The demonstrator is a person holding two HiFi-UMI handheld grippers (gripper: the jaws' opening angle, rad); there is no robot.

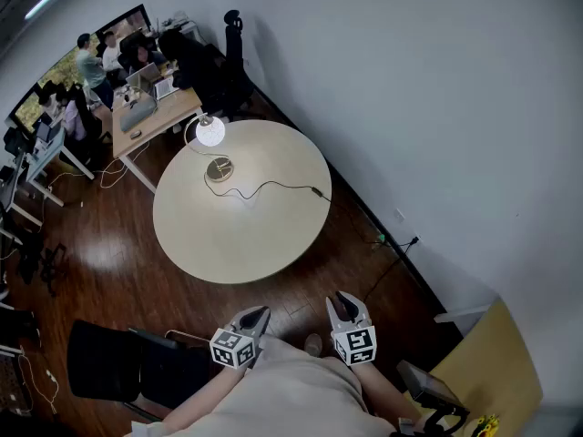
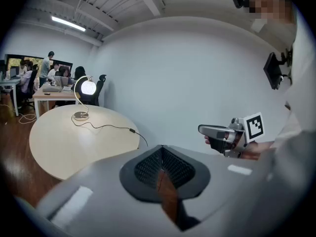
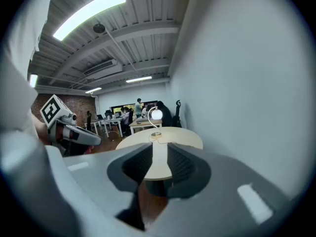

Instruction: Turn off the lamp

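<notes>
The lamp (image 1: 210,132) stands lit on the round worktop (image 1: 264,239), near the upper-left edge of it in the head view, bending over its small round base (image 1: 219,167). A black cord (image 1: 273,187) trails from the base across the worktop toward the right rim. Both claws hang at the bottom of the frame, off the worktop's near edge and well apart from the lamp. The left claw (image 2: 161,168) has its pads pressed together with nothing between them. The right claw (image 3: 159,163) stands partly open and empty, with the worktop showing through its gap.
</notes>
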